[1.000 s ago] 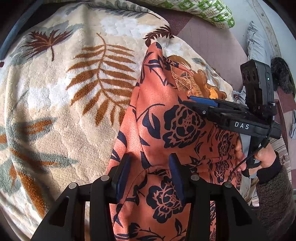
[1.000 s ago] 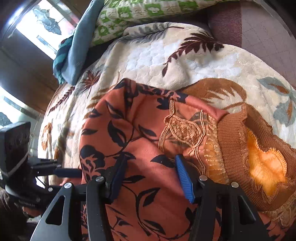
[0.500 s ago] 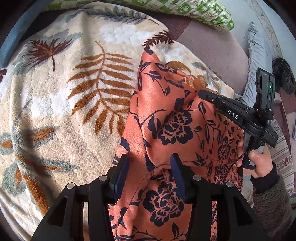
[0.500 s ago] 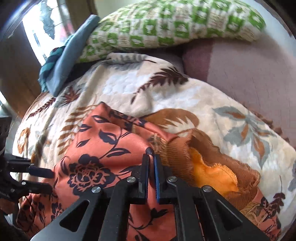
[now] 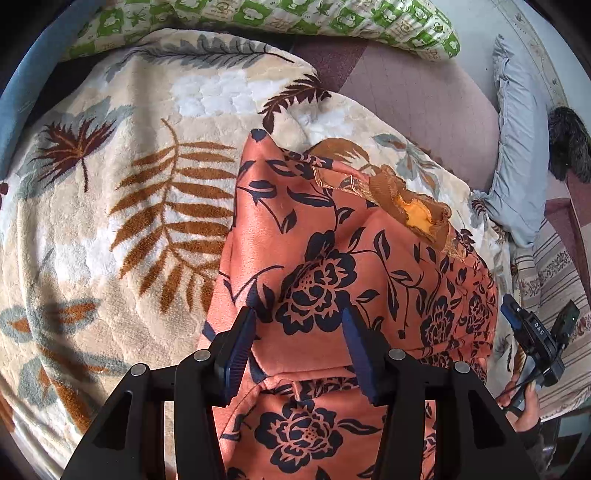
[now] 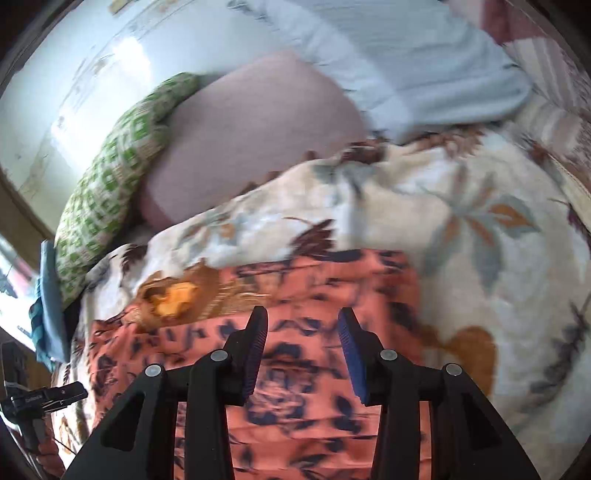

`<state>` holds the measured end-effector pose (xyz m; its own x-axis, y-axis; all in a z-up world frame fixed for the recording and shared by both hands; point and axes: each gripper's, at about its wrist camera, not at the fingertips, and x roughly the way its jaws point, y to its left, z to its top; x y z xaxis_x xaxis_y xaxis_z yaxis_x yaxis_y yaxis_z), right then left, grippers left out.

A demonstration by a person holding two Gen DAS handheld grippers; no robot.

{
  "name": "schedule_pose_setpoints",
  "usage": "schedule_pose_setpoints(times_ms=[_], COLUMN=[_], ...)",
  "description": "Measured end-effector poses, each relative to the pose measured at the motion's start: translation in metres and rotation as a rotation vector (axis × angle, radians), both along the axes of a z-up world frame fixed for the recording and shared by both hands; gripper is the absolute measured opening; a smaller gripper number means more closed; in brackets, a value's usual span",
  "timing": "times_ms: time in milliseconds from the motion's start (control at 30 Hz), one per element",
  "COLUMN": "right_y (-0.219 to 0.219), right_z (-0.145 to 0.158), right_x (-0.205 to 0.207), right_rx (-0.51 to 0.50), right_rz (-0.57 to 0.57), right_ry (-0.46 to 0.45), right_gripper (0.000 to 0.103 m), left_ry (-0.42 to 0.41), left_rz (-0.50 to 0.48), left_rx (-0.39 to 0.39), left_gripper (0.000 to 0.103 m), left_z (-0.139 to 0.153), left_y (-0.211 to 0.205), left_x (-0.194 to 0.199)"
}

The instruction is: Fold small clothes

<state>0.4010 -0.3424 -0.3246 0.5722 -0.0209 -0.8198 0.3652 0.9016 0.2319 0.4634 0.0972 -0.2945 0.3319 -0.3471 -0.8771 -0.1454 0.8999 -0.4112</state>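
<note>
An orange garment (image 5: 332, 258) with dark blue flowers lies folded on a leaf-patterned blanket (image 5: 129, 184). Its brown collar (image 5: 413, 218) with yellow lining shows at the far right end. My left gripper (image 5: 299, 332) hovers over the garment's near fold, its jaws opening. Cloth lies under the gap, and the pads do not press on it. My right gripper (image 6: 303, 332) is above the garment (image 6: 314, 295) near the collar (image 6: 173, 295), its jaws opening with nothing between them. This view is blurred. In the left wrist view the right gripper (image 5: 511, 314) is off the garment's right edge, held by a hand (image 5: 524, 413).
A green checked pillow (image 5: 295, 18) and a mauve cushion (image 5: 406, 92) lie beyond the blanket. A grey-blue cloth (image 5: 517, 147) and a dark furry thing (image 5: 569, 144) are at the right. A striped cover (image 5: 546, 266) lies at the right edge.
The right gripper closed on the garment near the collar, then let go, opened and swung off to the garment's right side. The collar now lies uncovered. The left gripper lifted a little and widened.
</note>
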Motion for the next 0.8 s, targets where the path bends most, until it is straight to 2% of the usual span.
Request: schedule_pose_setpoints(times_ms=[67,133,167,233,267,300,367,400,500,533,567,667,733,800], right_y=[-0.027,-0.035,-0.033,-0.015,-0.007,-0.004,-0.014,-0.020,-0.026,-0.026,-0.026,-0.023,-0.018,-0.012], right_z=[-0.012,-0.024,-0.028,-0.034,-0.032,-0.027,-0.019,-0.022,-0.047,-0.044,-0.037,-0.012,0.004,0.016], right_x=[-0.012,-0.015,-0.015,-0.008,-0.008,-0.010,-0.020,-0.021,-0.019,-0.022,-0.026,-0.048,-0.071,-0.102], right_rx=[0.053,0.109,0.106,0.026,-0.020,-0.034,-0.014,-0.020,-0.053,-0.052,-0.034,0.028,0.044,0.060], right_rz=[-0.039,-0.010,0.011,0.100,0.140,0.149,0.093,0.070,0.056,0.046,0.037,0.033,0.055,0.076], right_ry=[0.027,0.037,0.040,0.080,0.095,0.068,0.005,0.018,0.131,0.118,0.097,0.052,0.039,0.034], right_gripper=[0.042,0.042,0.041,0.014,0.009,0.009,0.009,0.008,0.010,0.011,0.018,0.019,0.021,0.034], left_ry=[0.034,0.069,0.070,0.059,0.054,0.050,0.067,0.076,0.061,0.068,0.074,0.077,0.066,0.066], left_rz=[-0.004,-0.006,-0.005,-0.008,-0.009,-0.007,-0.011,-0.016,-0.041,-0.043,-0.034,0.029,0.048,0.041], left_rx=[0.032,0.078,0.099,0.109,0.106,0.117,0.154,0.167,0.226,0.213,0.185,0.081,0.058,0.063], left_gripper=[0.049,0.048,0.048,0.048,0.049,0.049,0.048,0.048,0.048,0.048,0.048,0.048,0.048,0.049], left_z=[-0.012,-0.024,-0.025,-0.020,-0.018,-0.017,-0.026,-0.031,-0.027,-0.025,-0.021,-0.004,0.008,0.016], left_y=[-0.012,-0.023,-0.028,-0.032,-0.033,-0.034,-0.038,-0.040,-0.050,-0.049,-0.045,-0.016,0.003,0.020], left_x=[0.005,0.011,0.014,0.014,0.014,0.013,0.015,0.015,0.015,0.014,0.010,-0.011,-0.032,-0.056])
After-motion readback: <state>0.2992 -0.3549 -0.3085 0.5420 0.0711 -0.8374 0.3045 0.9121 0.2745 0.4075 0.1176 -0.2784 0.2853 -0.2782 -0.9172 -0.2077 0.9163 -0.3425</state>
